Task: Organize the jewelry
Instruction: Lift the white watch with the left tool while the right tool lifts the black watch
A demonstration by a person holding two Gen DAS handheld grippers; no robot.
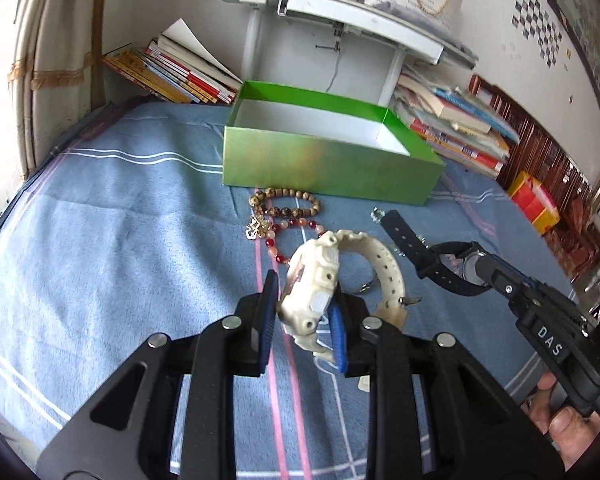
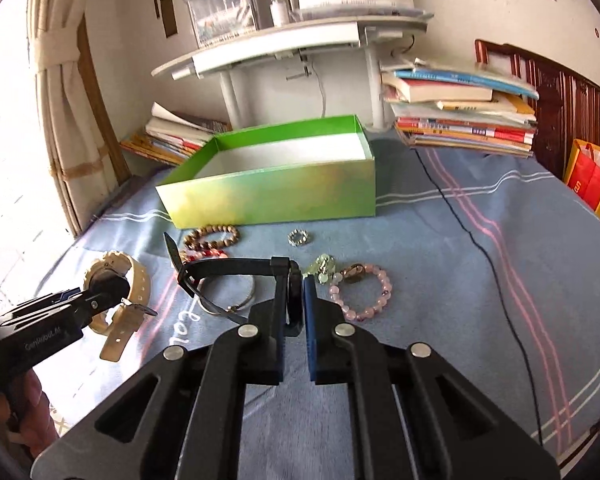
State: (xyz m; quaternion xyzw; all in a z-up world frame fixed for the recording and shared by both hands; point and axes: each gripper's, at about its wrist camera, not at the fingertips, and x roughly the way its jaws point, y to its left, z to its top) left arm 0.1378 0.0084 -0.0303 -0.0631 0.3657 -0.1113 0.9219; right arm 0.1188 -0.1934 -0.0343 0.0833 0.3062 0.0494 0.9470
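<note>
My left gripper is shut on a cream white watch, also seen in the right wrist view. My right gripper is shut on a black watch, also seen in the left wrist view. An open green box, empty inside, stands behind the jewelry on the blue striped cloth. On the cloth lie a brown bead bracelet, a red and pink bead bracelet, a pink bead bracelet, a silver ring and a thin metal bangle.
Stacks of books lie behind the box on both sides of a white stand. A black cable runs across the cloth on the right. A red and yellow bag stands at the far right.
</note>
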